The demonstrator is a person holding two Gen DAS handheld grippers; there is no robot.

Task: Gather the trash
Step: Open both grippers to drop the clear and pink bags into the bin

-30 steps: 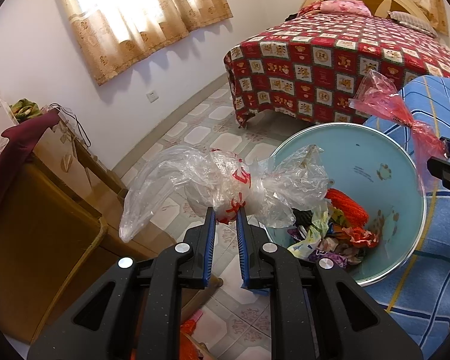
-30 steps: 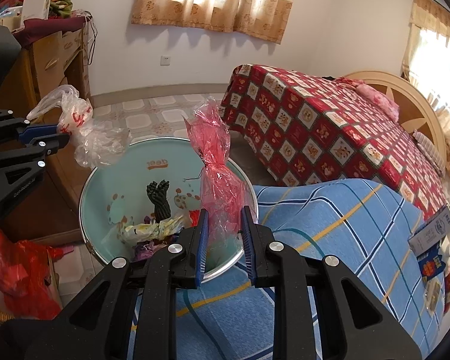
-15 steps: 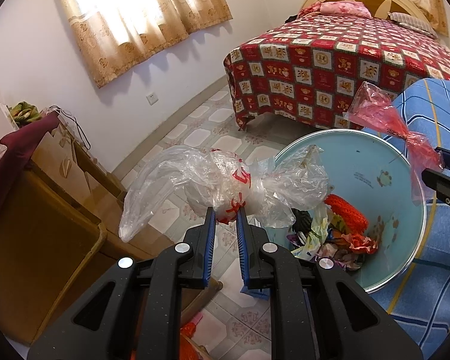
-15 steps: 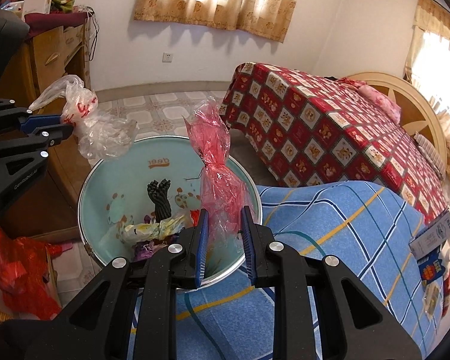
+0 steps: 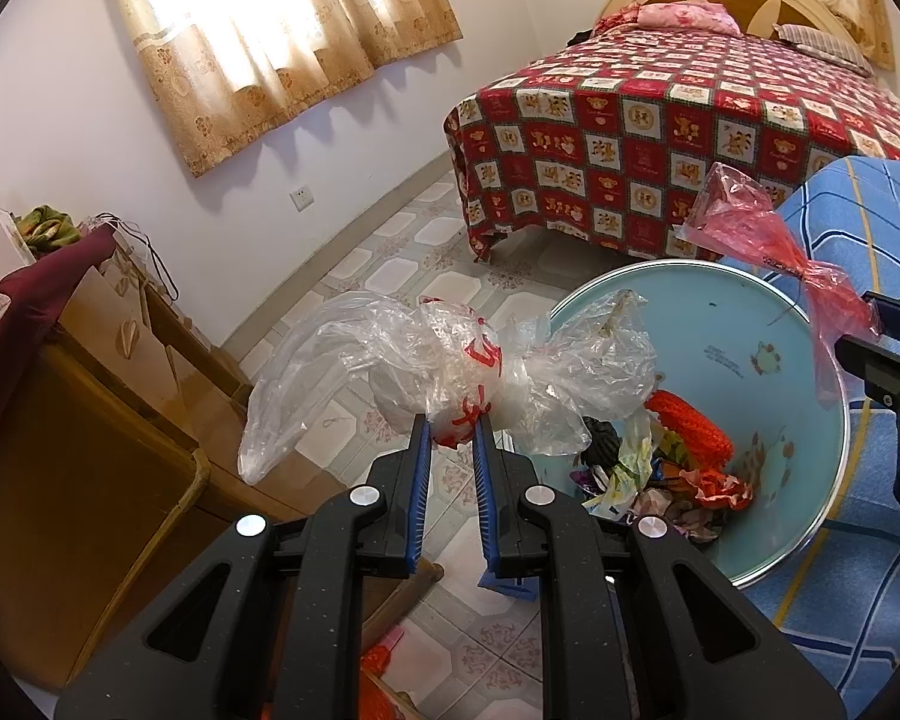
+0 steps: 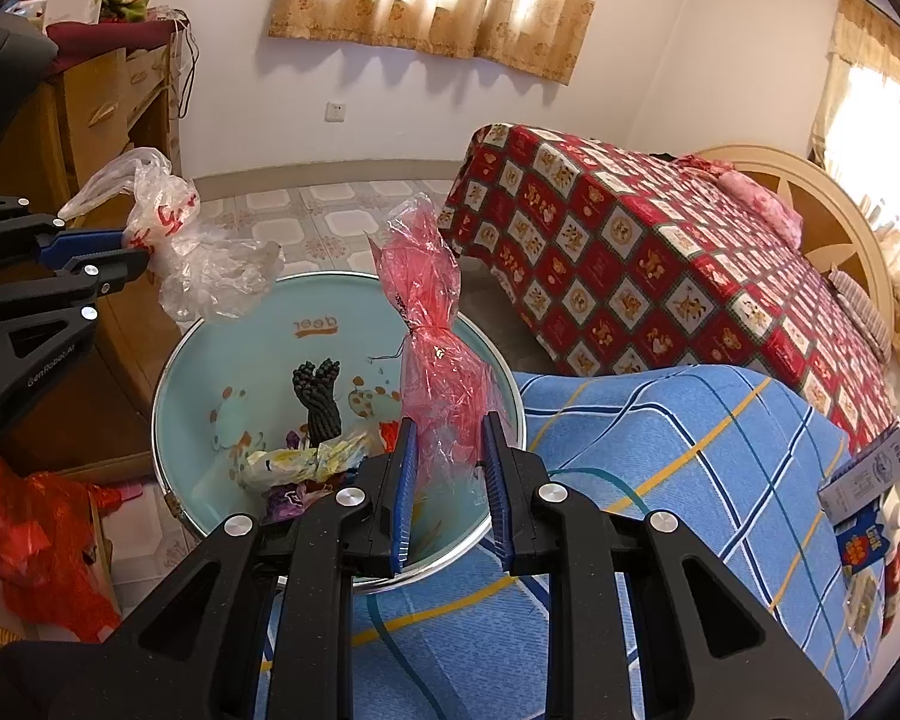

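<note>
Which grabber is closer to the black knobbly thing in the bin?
Right. The right gripper hangs over the bin just beside the black knobbly thing, holding the red bag. The left gripper sits off past the bin's rim with the clear bag.

Left gripper [image 5: 452, 429] jaws nearly together — pinching; right gripper [image 6: 447, 429] jaws wider, loosely gripping — both held level

Clear bag [image 5: 450, 378] in left gripper [image 5: 452, 444]

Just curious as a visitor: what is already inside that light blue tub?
The tub holds a black knobbly piece, an orange knitted lump and crumpled colourful wrappers. Whatever lies beneath that pile is covered.
</note>
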